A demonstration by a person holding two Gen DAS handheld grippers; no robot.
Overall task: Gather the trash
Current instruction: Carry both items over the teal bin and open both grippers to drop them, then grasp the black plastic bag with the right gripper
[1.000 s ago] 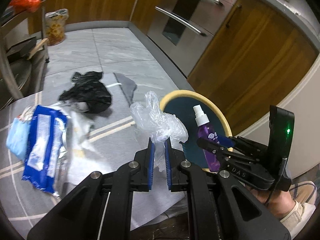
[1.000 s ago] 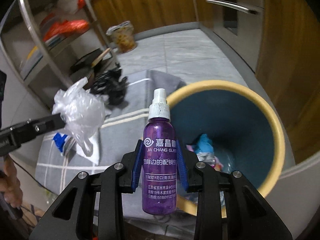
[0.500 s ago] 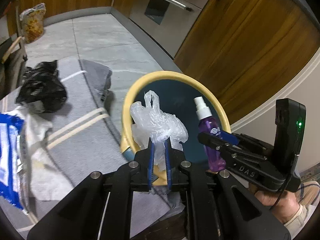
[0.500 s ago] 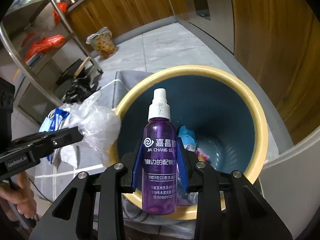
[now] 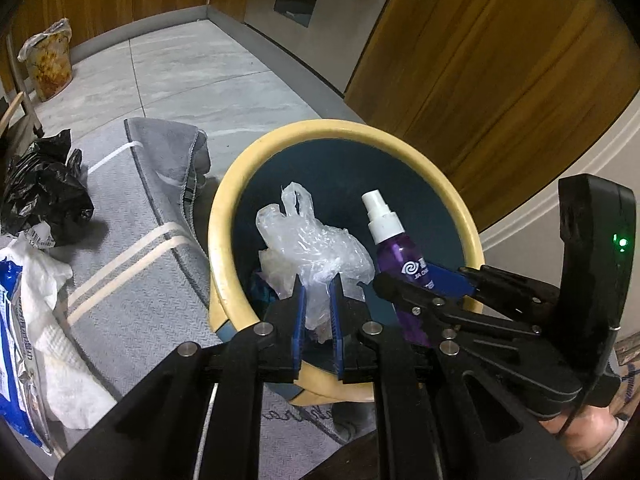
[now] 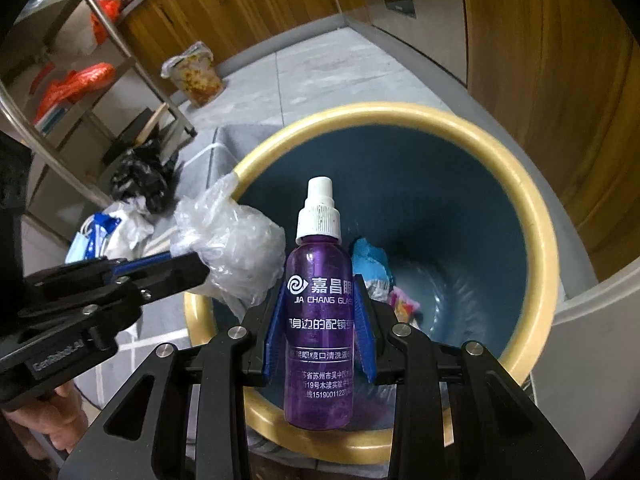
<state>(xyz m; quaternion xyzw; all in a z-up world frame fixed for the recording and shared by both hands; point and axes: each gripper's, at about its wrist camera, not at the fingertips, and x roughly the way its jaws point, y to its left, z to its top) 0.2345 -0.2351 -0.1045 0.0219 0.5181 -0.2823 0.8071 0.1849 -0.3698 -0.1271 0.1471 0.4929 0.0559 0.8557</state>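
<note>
Now both tongs hang over the bin [image 5: 224, 216]. The left tongs [image 5: 318, 304] pinch a clear plastic bag [image 5: 312, 248], and the right tongs [image 6: 319, 320] squeeze a purple spray bottle [image 6: 318, 320]. To do it well, I think each should open right above the middle, so nothing bumps the yellow rim and falls on the floor.

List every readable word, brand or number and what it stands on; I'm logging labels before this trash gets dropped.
"嘉昌眼", "JA CHANG GLAS": purple spray bottle in the right claw, cut off by the blue pads.
"15190011227": same bottle, bottom line; the Chinese lines above are only partly legible.
"GenRobot.AI": left claw body, seen in the right wrist view.
Blue packet on the mat: print too blurred.
</note>
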